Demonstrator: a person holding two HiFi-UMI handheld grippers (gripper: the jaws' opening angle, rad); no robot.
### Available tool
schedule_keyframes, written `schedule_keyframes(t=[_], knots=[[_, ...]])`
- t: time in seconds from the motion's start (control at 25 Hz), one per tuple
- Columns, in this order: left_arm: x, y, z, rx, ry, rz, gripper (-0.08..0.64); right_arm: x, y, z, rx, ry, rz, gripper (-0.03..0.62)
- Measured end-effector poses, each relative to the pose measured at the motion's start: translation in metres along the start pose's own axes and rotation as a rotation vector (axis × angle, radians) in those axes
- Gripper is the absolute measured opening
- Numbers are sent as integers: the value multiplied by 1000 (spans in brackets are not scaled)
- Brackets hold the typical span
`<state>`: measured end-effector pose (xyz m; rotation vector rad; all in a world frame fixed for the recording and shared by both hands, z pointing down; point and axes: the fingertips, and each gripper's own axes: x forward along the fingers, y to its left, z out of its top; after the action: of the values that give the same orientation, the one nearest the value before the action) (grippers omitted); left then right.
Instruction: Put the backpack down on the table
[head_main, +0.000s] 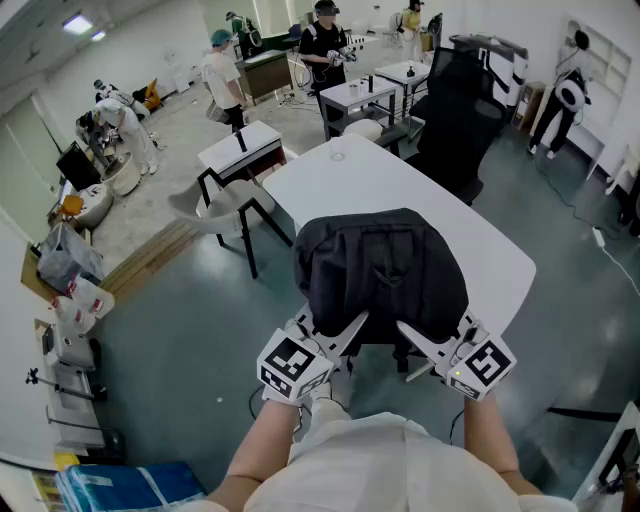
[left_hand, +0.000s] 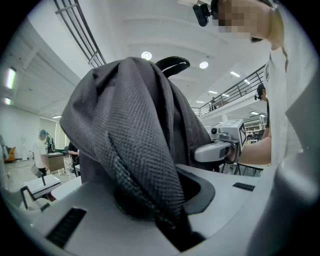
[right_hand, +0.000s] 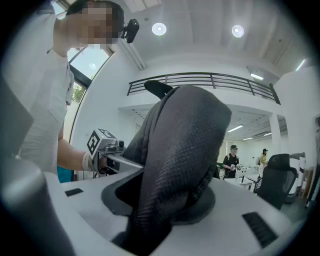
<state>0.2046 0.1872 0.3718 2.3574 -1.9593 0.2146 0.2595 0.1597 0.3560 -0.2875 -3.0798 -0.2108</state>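
Backpack (head_main: 380, 270) fabric is pinched in both your tools: your left gripper (head_main: 345, 328) clamps a dark woven fold on its left side, and your right gripper (head_main: 408, 332) clamps one on its right. It stands upright over the near edge of the white table (head_main: 340, 180); whether it rests there is unclear.

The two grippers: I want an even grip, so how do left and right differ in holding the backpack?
The left gripper grips the backpack at its near left corner, the right gripper at its near right. The left gripper pinches a thinner fold, the right gripper a thicker bunch. Both are shut on fabric.
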Motion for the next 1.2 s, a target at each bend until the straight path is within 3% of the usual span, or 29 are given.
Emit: schedule_keyframes(t=[0.72, 1.2], knots=[[7, 2, -1, -5, 10, 0, 83, 0, -7, -4, 16, -9, 15, 163], [-3, 27, -13, -21, 13, -3, 83, 28, -4, -9, 43, -13, 29, 166]])
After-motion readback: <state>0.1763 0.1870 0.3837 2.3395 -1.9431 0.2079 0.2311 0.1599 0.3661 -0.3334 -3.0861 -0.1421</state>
